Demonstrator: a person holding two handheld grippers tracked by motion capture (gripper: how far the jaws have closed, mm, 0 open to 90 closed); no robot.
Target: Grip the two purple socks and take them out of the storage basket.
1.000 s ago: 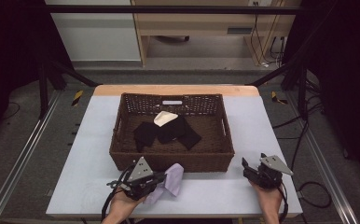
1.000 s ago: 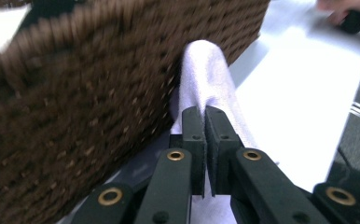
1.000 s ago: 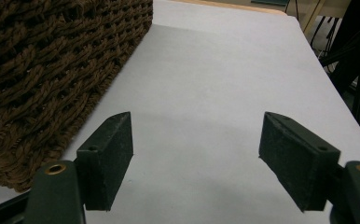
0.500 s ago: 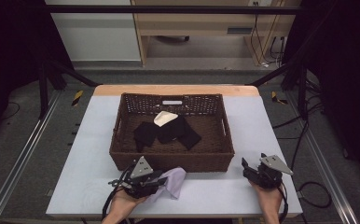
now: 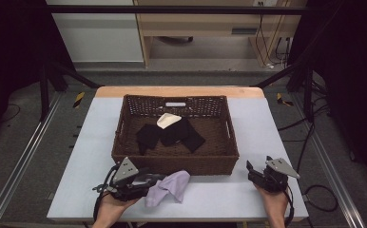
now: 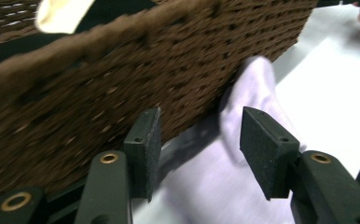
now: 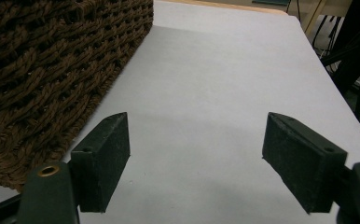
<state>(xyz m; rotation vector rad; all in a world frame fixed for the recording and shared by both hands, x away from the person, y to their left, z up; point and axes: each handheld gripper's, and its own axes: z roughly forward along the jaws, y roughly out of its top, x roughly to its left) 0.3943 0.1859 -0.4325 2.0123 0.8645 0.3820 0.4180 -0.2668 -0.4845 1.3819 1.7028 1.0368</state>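
**Table contents, near edge**

Wicker basket [image 5: 124,142], table [image 5: 267,128] centre: black cloths [image 5: 174,133], one cream piece [image 5: 167,119]. Lilac cloth [image 5: 169,186] at the near edge, touching the basket's front wall. Left tool [image 6: 194,149]: jaws apart around the cloth (not gripping). Right tool [image 7: 197,158], near-right corner: wide, over bare table.

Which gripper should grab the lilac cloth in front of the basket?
Left. The left gripper already has its open jaws around the lilac cloth; the right gripper, also open, sits apart by the basket's other corner.
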